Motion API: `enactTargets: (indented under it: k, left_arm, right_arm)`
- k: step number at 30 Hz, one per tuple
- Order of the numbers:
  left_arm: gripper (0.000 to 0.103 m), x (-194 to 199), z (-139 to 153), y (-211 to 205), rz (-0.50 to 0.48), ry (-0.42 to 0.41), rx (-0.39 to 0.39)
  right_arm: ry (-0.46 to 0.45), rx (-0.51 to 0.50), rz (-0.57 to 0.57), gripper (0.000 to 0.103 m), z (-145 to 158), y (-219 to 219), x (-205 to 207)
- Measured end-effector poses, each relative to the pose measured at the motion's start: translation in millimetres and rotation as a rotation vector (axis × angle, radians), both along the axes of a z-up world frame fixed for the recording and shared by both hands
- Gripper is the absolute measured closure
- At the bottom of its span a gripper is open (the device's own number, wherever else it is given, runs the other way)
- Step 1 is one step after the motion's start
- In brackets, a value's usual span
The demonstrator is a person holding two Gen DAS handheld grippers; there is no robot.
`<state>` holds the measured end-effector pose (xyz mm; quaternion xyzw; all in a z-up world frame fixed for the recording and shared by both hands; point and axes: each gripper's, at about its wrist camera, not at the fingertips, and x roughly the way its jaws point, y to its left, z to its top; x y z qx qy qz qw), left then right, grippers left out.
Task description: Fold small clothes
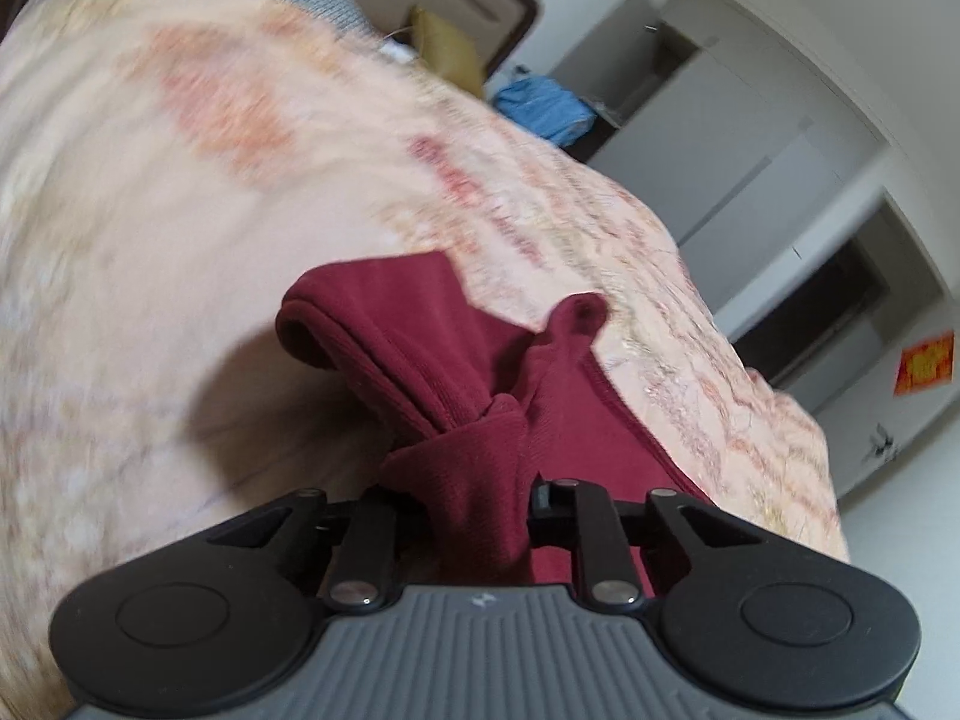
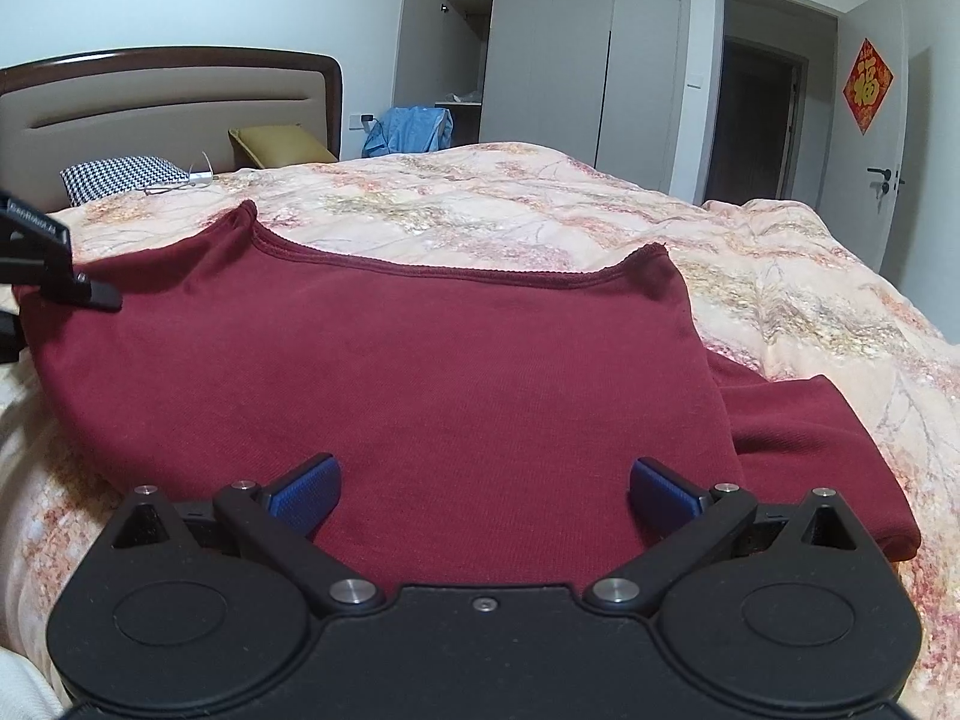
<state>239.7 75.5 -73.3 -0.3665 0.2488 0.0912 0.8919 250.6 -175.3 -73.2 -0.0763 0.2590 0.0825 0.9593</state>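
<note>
Garment: maroon top flat on bed, neckline far.
Left claw: clamped on bunched left edge.
Right claw: wide, over near hem; nearer.

Left tongs clamped on bunched maroon garment, floral bedspread
</note>
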Motion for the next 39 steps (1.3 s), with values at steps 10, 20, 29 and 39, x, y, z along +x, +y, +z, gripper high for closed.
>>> enactTargets:
  k: [10,20,29,39]
  left_arm:
    - [0.085,29,81,-82,-0.367,-0.098,0.378]
    - [0.084,32,86,-230,-0.900,-0.084,0.527]
    - [0.054,21,58,-232,-0.963,-0.037,0.409]
    - [0.035,16,76,-240,-1.022,-0.144,0.371]
  right_arm:
    - [-0.065,-0.059,0.009,0.001,23,-22,-28]
    - [-0.037,-0.092,-0.175,0.001,32,-90,-80]
    - [0.032,-0.014,-0.265,0.001,21,-118,-101]
    - [0.036,-0.017,-0.290,0.001,21,-120,-102]
